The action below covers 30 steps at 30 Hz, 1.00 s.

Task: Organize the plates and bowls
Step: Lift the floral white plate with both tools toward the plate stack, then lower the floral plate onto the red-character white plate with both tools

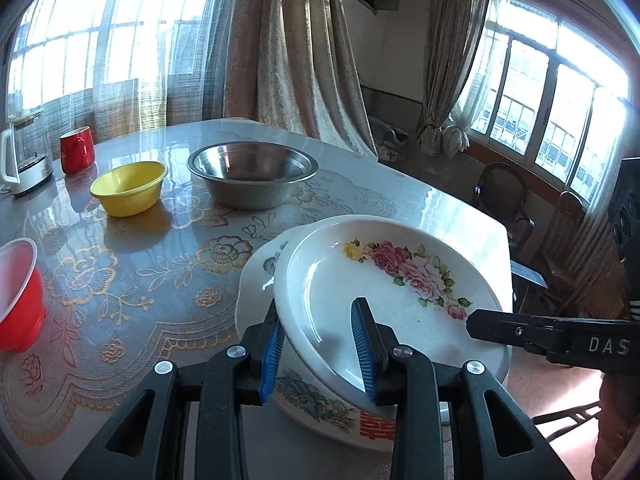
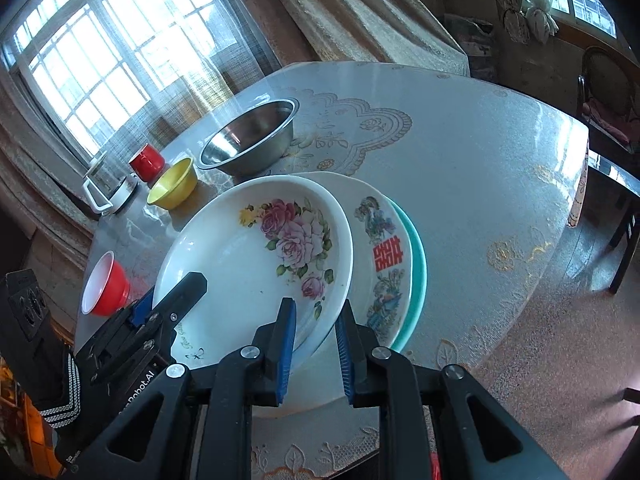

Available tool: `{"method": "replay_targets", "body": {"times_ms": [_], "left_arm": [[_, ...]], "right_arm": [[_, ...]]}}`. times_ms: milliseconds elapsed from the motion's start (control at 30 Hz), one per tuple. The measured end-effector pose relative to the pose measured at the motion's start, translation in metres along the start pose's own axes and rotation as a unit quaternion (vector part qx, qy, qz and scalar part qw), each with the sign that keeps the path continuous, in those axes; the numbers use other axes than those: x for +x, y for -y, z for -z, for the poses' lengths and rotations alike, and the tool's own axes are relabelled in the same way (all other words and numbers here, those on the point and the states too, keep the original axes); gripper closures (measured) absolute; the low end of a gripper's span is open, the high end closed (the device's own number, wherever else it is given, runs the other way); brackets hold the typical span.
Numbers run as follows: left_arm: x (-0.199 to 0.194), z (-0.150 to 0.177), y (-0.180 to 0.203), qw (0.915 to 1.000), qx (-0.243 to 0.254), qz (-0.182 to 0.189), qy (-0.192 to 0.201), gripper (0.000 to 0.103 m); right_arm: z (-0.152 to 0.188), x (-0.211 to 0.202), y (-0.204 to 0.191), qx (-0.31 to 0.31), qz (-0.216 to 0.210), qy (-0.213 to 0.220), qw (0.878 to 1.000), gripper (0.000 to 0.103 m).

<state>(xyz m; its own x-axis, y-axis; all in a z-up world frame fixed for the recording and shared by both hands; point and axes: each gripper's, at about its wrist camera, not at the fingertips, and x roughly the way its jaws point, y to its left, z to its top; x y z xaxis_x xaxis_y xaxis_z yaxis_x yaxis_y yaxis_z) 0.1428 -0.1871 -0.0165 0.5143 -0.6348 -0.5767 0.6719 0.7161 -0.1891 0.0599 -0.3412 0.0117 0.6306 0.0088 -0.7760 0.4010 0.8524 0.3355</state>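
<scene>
A white plate with pink roses point(image 1: 384, 280) hangs tilted over a stack of plates, held from two sides. My left gripper point(image 1: 320, 324) is shut on its near rim, one blue pad under the rim and one inside it. In the right wrist view my right gripper point(image 2: 316, 324) is shut on the rose plate point(image 2: 248, 264) at its near right rim. Under it lies a white plate with birds and a red character point(image 2: 382, 240), on top of a teal plate point(image 2: 418, 268). A steel bowl point(image 1: 252, 172), a yellow bowl point(image 1: 128, 188) and a red bowl point(image 1: 18, 300) stand apart on the table.
A red mug point(image 1: 76, 150) and a glass kettle point(image 1: 24, 156) stand at the far left of the table point(image 1: 140, 280), which has a glossy flowered cover. The table's right edge drops off just past the plates. Chairs point(image 1: 504, 196) stand by the window beyond.
</scene>
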Motion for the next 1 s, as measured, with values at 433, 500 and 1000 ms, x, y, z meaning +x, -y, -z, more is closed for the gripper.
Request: {"method": "replay_targets", "body": {"times_ms": [433,500,1000], "left_arm": [[0.011,0.004,0.003,0.9989,0.003,0.023,-0.041,0.068],[0.011,0.005,0.004,0.9990,0.004,0.020,-0.041,0.068],[0.010,-0.002,0.000,0.9971,0.013,0.021,-0.071,0.068]], "right_arm": [[0.002,-0.001,0.006,-0.003,0.032,-0.018,0.999,0.082],[-0.001,0.001,0.003,-0.012,0.040,-0.025,0.999,0.081],[-0.022,0.020,-0.002,-0.062,0.071,-0.064,0.994,0.081]]}}
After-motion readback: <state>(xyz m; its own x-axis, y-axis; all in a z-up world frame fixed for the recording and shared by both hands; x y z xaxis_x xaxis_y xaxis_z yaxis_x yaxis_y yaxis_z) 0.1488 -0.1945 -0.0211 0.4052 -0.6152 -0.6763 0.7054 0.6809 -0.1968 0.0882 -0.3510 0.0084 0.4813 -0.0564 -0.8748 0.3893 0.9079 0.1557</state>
